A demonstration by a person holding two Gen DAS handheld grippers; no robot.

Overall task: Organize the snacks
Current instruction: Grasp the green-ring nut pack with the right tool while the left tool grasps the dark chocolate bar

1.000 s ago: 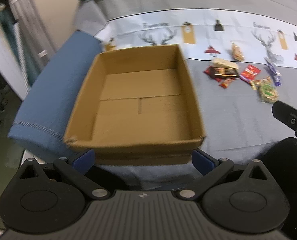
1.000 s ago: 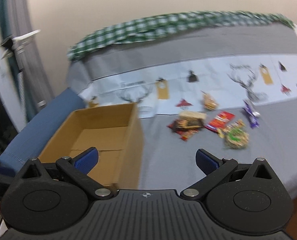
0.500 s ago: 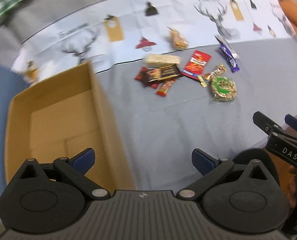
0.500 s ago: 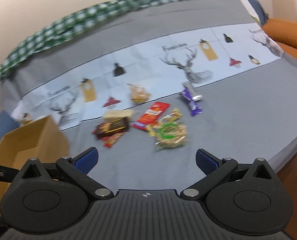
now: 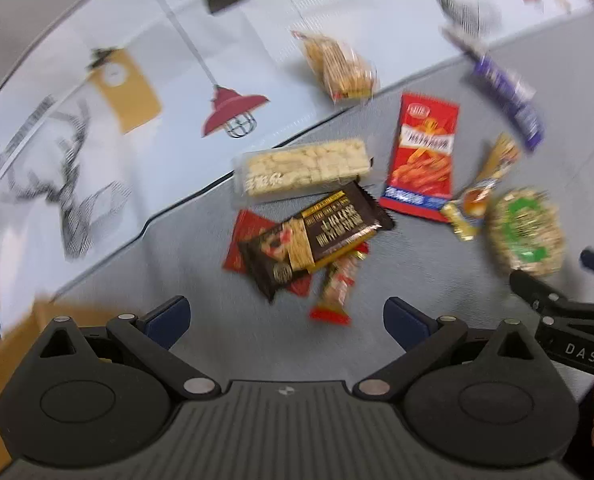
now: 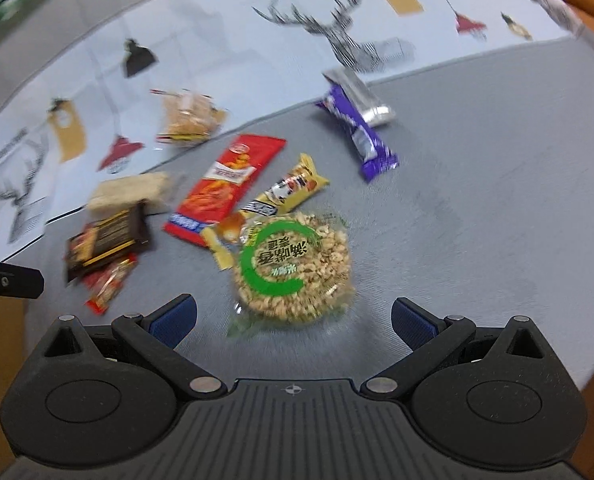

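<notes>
The left gripper [image 5: 285, 316] had its jaws spread wide and held nothing; they hovered over the grey cloth-covered surface [image 5: 201, 320], just short of a small red-and-gold sweet wrapper [image 5: 337, 288]. Beyond that lay a dark brown chocolate bar wrapper [image 5: 317, 240] on top of a flat red packet [image 5: 247, 236], with a clear tray of pale puffed-rice bars [image 5: 303, 170] touching its far edge.

The right gripper [image 6: 293, 318] was likewise wide open and empty, its jaws either side of a round puffed-grain cake in a clear wrapper with a green ring [image 6: 293, 264]. A yellow snack bar [image 6: 285, 192] and a red crisp packet [image 6: 225, 188] lay just behind the cake, a purple wrapped bar [image 6: 357, 132] further off to the right, and a clear bag of golden biscuits [image 6: 189, 118] on the white deer-printed runner [image 6: 217, 40].

Only the left view showed the brown cardboard box [image 5: 9, 332], at its lower left edge beside the snacks.
</notes>
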